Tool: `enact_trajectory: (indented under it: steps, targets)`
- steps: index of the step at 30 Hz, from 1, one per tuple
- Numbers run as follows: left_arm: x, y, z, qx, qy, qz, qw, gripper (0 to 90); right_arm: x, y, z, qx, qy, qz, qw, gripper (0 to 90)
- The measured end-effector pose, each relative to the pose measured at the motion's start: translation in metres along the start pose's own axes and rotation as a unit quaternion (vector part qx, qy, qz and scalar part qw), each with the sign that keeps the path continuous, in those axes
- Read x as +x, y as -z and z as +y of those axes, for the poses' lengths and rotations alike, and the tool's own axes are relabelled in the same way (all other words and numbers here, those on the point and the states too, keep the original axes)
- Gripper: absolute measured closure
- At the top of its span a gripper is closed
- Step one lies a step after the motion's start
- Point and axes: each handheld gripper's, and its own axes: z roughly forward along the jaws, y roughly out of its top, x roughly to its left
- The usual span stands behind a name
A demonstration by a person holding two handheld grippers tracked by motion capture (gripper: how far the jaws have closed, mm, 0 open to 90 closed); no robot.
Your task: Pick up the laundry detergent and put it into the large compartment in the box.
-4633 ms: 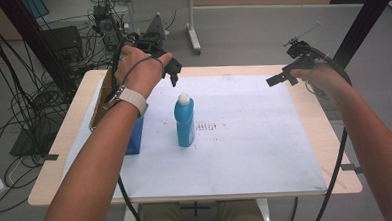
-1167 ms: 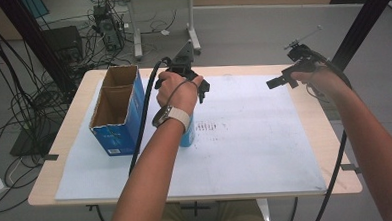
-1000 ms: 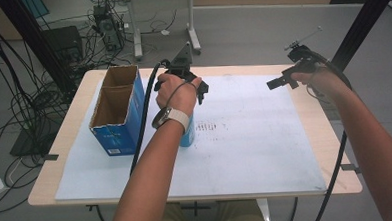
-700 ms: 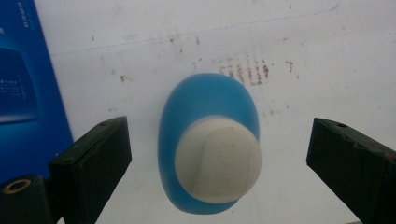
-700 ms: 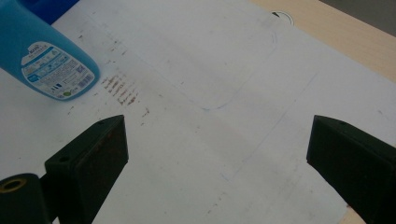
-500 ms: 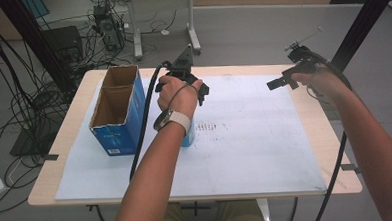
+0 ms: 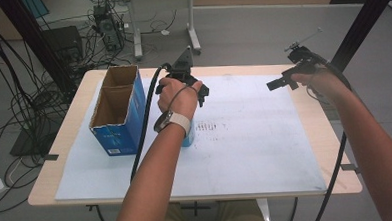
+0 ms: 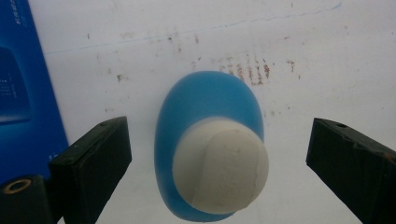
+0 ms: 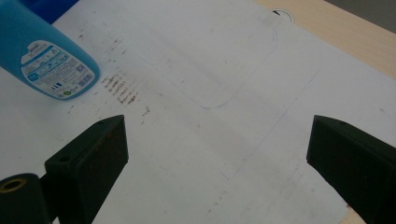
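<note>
**Left gripper poised above the bottle, jaws wide**

Seen down the left gripper view, the left gripper [image 8: 219, 154] hangs straight over the upright blue plastic bottle with a white flip cap [image 8: 210, 154]. Its 2 black jaws are spread wide, 1 at 9 o'clock of the cap and 1 at 3 o'clock, both clear of the bottle and touching nothing. The bottle sits a little nearer the 9 o'clock jaw than the other.

In the high view the bottle [image 7: 187, 139] stands on the white sheet covering the wooden table [image 7: 78, 95], mostly hidden under the person's left wrist. Just beside it, at 9 o'clock, stands the open blue cardboard box with 2 compartments [image 7: 116, 114], both seemingly empty.

Farther off, at 2 o'clock of the bottle, the right gripper [image 7: 279, 83] is held over the table's far right side. Its jaws are also spread apart and hold nothing; its own view looks across the stained sheet toward the bottle's labelled base [image 9: 44, 56].

The likely risk is the off-centre line-up: if the jaws close from here, the 9 o'clock one probably meets the bottle first and could nudge or tip the tall, narrow body. Gripping only the rounded cap could let it slip. The box stands close enough that the 9 o'clock jaw might catch its wall on descent.
</note>
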Motion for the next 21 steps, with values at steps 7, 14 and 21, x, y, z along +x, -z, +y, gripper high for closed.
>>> enact_trajectory:
  steps: [7,14,21]
  targets:
    - [0.0002,0.0,0.0001,0.001,-0.001,-0.001,1.0,7.0,-0.0004,-0.0007,-0.0001,0.002,0.001,0.0,1.0,5.3]
    - [-0.0008,-0.0004,-0.0002,0.0,-0.002,0.0,1.0,6.9,-0.0005,-0.001,-0.0004,0.001,-0.002,0.0,1.0,5.2]
    - [-0.0002,0.0002,-0.0001,-0.001,-0.001,-0.003,1.0,6.8,-0.001,-0.0012,-0.0008,0.001,-0.002,0.0,1.0,5.2]
